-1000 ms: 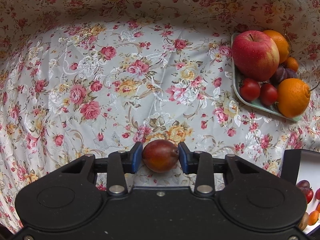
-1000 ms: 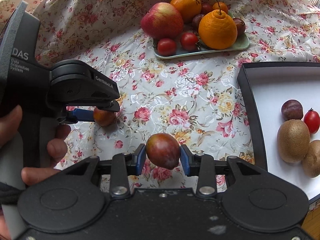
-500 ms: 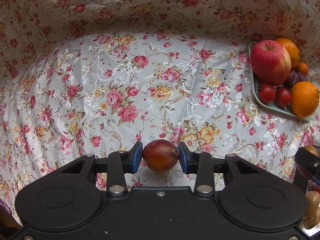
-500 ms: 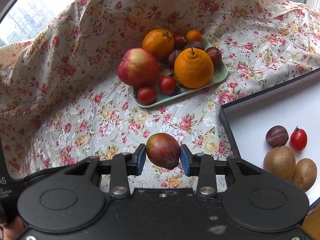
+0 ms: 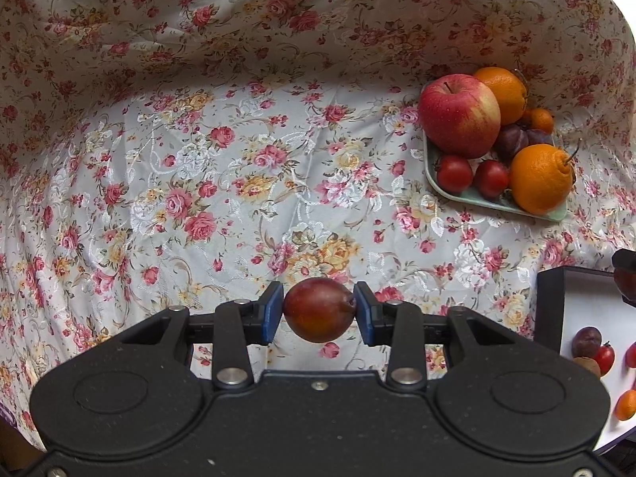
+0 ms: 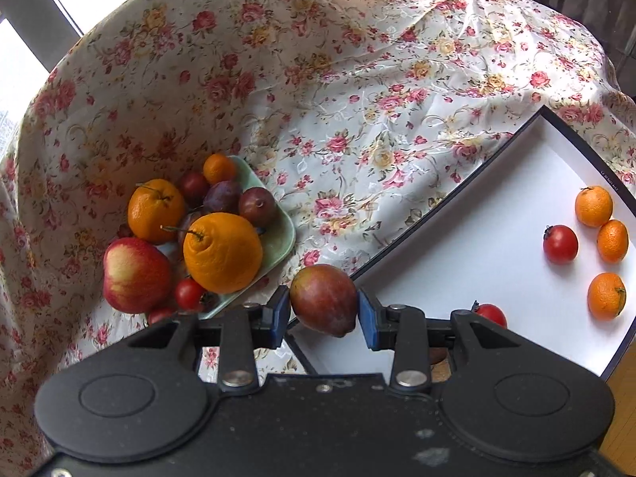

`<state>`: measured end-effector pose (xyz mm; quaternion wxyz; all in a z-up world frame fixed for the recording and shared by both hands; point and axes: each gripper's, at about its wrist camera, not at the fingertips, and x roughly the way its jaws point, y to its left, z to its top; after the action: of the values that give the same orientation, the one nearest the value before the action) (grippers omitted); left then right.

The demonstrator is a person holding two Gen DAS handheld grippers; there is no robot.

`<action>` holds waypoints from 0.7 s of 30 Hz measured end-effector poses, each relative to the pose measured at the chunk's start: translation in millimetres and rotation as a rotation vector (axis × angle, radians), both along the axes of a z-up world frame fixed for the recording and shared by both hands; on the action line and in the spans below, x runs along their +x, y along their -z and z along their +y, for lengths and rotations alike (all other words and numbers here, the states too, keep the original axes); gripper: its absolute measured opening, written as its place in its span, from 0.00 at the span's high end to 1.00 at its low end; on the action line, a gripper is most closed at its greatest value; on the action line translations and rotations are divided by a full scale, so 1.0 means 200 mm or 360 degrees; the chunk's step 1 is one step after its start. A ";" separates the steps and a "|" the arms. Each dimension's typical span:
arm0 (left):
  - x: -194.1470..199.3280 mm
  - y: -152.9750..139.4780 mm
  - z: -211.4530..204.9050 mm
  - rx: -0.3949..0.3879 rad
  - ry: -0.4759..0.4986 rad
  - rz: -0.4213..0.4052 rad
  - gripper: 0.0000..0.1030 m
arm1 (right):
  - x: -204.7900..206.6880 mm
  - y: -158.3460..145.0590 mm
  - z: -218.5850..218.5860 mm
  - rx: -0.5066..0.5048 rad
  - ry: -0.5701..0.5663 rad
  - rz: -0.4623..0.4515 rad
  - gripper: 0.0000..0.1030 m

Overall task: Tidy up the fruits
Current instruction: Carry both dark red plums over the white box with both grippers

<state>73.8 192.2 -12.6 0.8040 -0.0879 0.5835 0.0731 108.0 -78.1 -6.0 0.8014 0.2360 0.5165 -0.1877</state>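
Note:
My left gripper (image 5: 319,310) is shut on a dark red plum (image 5: 319,309), held above the flowered cloth. A second reddish plum (image 6: 324,299) sits pinched in my right gripper (image 6: 322,310), over the near corner of the white tray (image 6: 477,214). The green plate (image 5: 493,200) at the right of the left wrist view carries an apple (image 5: 459,115), two oranges, tomatoes and plums. Seen from the right wrist, that green plate (image 6: 278,246) lies at the left. Small oranges (image 6: 593,206) and tomatoes (image 6: 560,244) lie on the white tray.
The flowered cloth (image 5: 238,179) covers the table and rises behind it. A black-rimmed white tray (image 5: 550,306) shows at the right edge of the left wrist view with a plum, tomatoes and a small orange on it.
My right gripper swung right with a roll, from over the cloth to the white tray's corner, plum still held. My left gripper rose a little with its plum.

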 end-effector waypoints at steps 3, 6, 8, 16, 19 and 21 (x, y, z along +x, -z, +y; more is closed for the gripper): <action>0.00 -0.02 -0.10 -0.0028 0.0062 -0.0014 0.55 | -0.01 0.00 -0.10 -0.0017 0.0066 0.0015 0.63; 0.01 -0.04 -0.22 -0.0043 0.0127 -0.0036 0.55 | -0.02 -0.01 -0.18 -0.0044 0.0107 0.0022 0.63; 0.01 -0.05 -0.29 -0.0035 0.0163 -0.0049 0.55 | -0.04 -0.01 -0.24 -0.0062 0.0119 0.0023 0.63; 0.05 -0.07 -0.59 -0.0055 0.0276 -0.0090 0.55 | -0.13 -0.01 -0.52 -0.0057 0.0152 0.0037 0.63; 0.07 -0.08 -0.71 -0.0071 0.0317 -0.0100 0.55 | -0.17 -0.01 -0.61 -0.0039 0.0171 0.0042 0.63; 0.08 -0.07 -0.80 -0.0087 0.0346 -0.0099 0.55 | -0.19 -0.01 -0.67 -0.0036 0.0189 0.0039 0.63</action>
<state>90.0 32.2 1.4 0.8222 -0.0482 0.5662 -0.0333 70.3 -212.0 -4.5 0.7851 0.2546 0.5093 -0.2436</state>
